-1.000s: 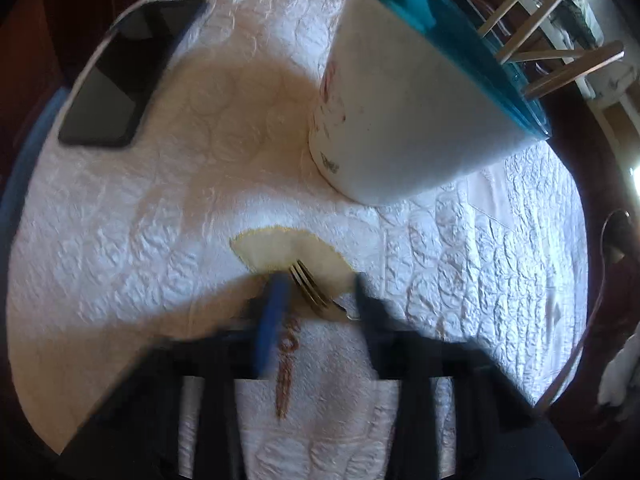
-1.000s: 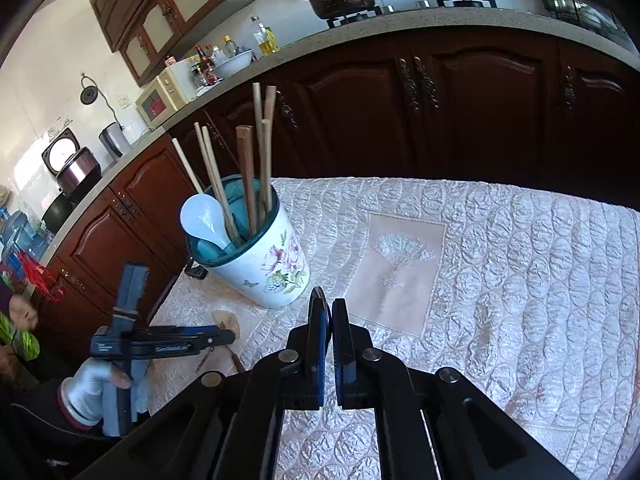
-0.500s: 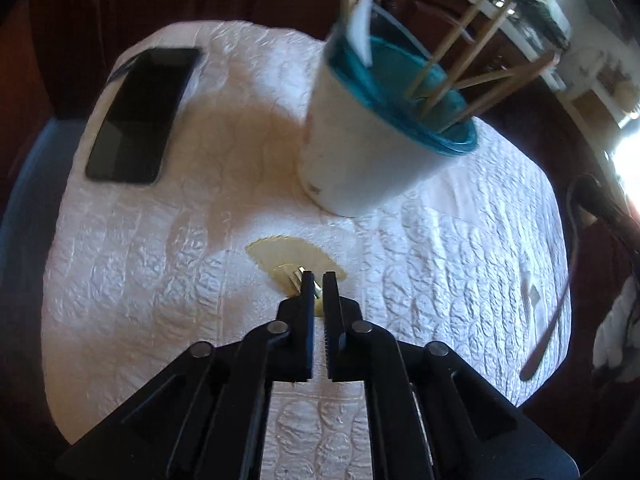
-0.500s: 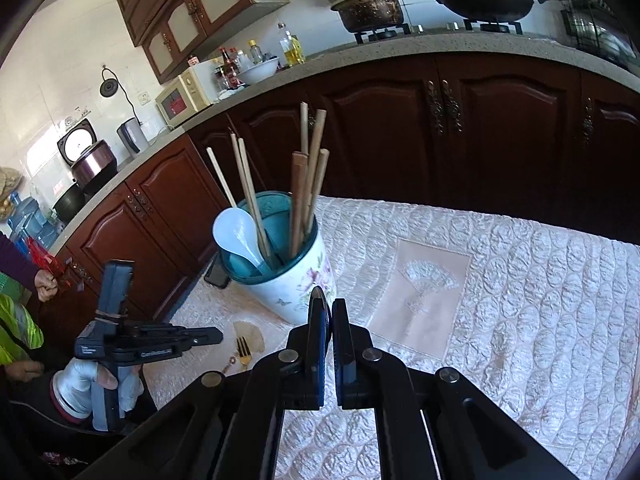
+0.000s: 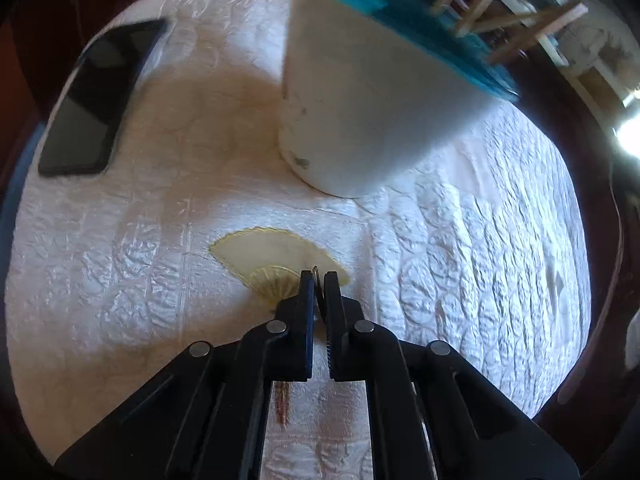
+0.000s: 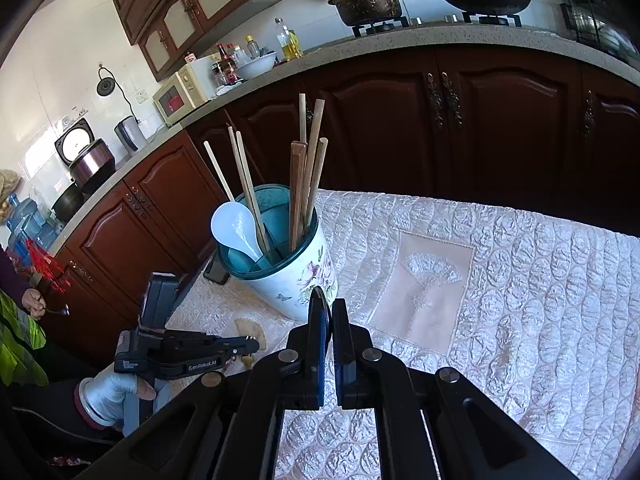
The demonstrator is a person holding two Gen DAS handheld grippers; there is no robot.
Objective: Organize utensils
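A thin metal fork (image 5: 316, 274) lies over a fan motif stitched into the white quilted tablecloth (image 5: 120, 280). My left gripper (image 5: 318, 280) points steeply down at it. Its jaws are closing, with the fork's edge showing between the pads. Just beyond stands the white floral utensil holder (image 5: 360, 120) with a teal rim. In the right wrist view the holder (image 6: 296, 280) contains several chopsticks (image 6: 308, 168) and a white spoon (image 6: 234, 228). The left gripper (image 6: 256, 346) is low beside it, in a gloved hand. My right gripper (image 6: 329, 304) hovers shut above the cloth, apart from the holder.
A black phone (image 5: 96, 100) lies at the table's far left corner. A dark long-handled spoon (image 5: 614, 280) shows past the table's right edge. Dark wooden kitchen cabinets (image 6: 440, 128) stand behind the table. A second person's hand (image 6: 34, 302) is at the far left.
The left jaws stood open around the fork a second ago and have since closed on it. The left gripper shifted slightly over the cloth. The right gripper stayed shut and nearly still.
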